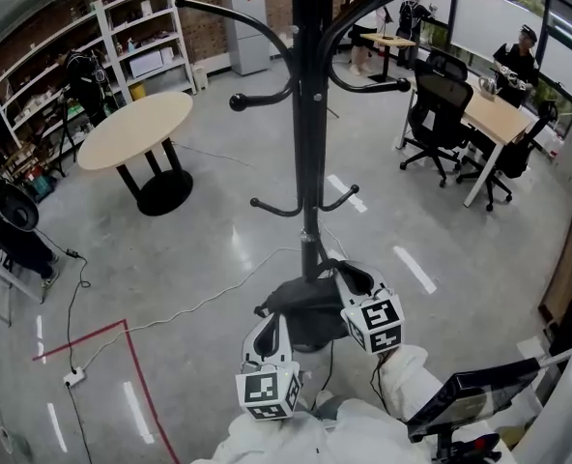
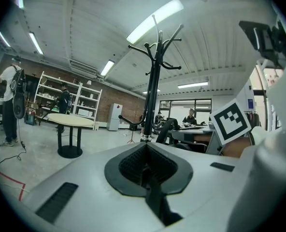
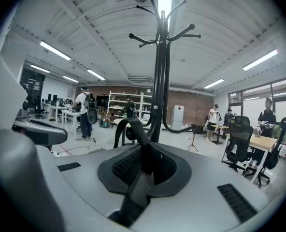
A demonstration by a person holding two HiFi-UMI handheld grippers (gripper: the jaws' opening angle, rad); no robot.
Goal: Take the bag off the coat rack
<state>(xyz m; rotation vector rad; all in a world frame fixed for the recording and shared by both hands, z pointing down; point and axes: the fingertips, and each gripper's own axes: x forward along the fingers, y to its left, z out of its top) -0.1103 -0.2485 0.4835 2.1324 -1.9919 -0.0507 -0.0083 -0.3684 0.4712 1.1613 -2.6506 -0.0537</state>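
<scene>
Both grippers are clamped: the left gripper (image 2: 145,167) has its fingers closed on a black strap (image 2: 156,204), and the right gripper (image 3: 143,164) has its fingers pinched on a webbing handle (image 3: 135,193) that loops up in front of them. In the head view the dark bag (image 1: 305,309) hangs low at the bottom centre, between the two grippers and right by the foot of the coat rack (image 1: 311,114). The grippers cover much of the bag, so I can't tell whether it touches the pole, and the rack's top is cut off at the upper edge.
</scene>
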